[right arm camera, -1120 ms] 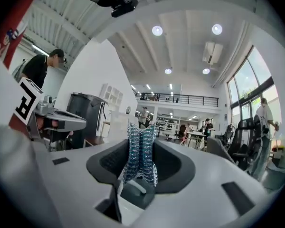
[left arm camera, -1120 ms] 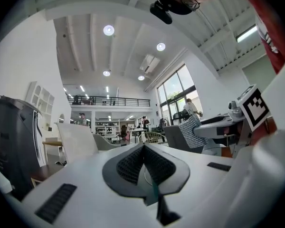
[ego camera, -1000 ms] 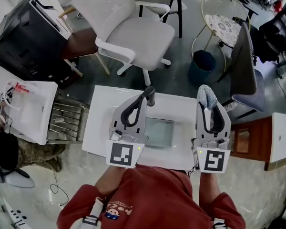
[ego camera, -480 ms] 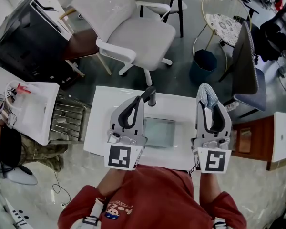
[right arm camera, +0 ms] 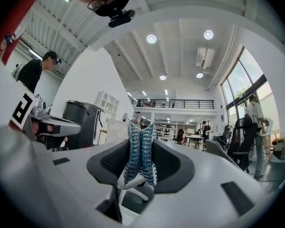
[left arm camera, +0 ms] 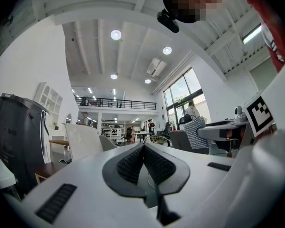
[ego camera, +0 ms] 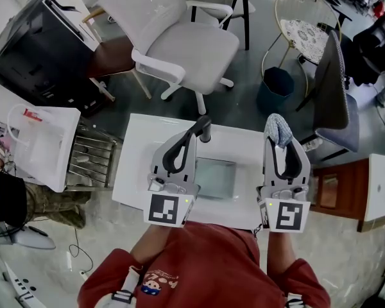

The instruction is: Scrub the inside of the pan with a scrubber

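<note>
1. Left gripper [ego camera: 203, 127]: you hold it in the centre of the head view, over the white table [ego camera: 136, 153], with its tips aimed at the top of the frame. In the left gripper view the left gripper [left arm camera: 143, 154] has both ribbed pads pressed flat against each other. Nothing sits between them.

2. Right gripper [ego camera: 280, 142]: you hold it at centre right of the head view, parallel to the left one and well apart from it. In the right gripper view the right gripper [right arm camera: 141, 156] is clamped on the scrubber [right arm camera: 139, 146], a blue-grey knitted pad. The pad stands upright and sticks out above the jaw tips. In the head view the scrubber [ego camera: 279, 128] shows as a speckled tuft at the front end of this gripper.

3. Pan [ego camera: 217, 177]: it is a shallow rectangular grey-green pan that lies on the white table, in the gap between the two grippers in the frame. The left gripper body covers its left edge. The scrubber sits up and to the right of the pan in the frame and does not touch it.

4. Marker cubes: one cube [ego camera: 166, 208] rides at the rear of the left gripper and one cube [ego camera: 285, 215] at the rear of the right, both just above your red top [ego camera: 199, 268].

5. Surroundings: a white office chair [ego camera: 179, 40] stands beyond the table at upper centre. A dark blue bin [ego camera: 273, 85] stands to its right. A wire rack [ego camera: 90, 162] stands just beside the table's left edge.
</note>
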### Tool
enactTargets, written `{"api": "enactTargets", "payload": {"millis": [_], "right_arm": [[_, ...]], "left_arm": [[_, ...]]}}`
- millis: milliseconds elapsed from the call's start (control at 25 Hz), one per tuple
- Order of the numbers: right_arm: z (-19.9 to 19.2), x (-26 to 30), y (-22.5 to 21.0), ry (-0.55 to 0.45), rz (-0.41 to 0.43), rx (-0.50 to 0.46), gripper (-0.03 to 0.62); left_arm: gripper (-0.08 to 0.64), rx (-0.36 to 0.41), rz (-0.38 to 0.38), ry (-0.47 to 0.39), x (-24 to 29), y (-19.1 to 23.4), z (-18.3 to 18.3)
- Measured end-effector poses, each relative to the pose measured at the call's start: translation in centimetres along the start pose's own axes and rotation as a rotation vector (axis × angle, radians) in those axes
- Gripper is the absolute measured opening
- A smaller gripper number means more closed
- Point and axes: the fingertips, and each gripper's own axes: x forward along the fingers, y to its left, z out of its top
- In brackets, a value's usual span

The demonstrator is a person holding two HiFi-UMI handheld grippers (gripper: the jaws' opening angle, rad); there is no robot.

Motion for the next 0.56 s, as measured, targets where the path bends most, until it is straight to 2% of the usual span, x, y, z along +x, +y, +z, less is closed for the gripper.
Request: {"api": "enactTargets", "payload": {"millis": [560], "right_arm": [[0.0, 0.6, 0.9, 0.000, 0.021, 0.000, 0.161]], "left_arm": [[0.014, -0.002, 0.043, -0.003, -0.4, 1.7, -0.2]]}}
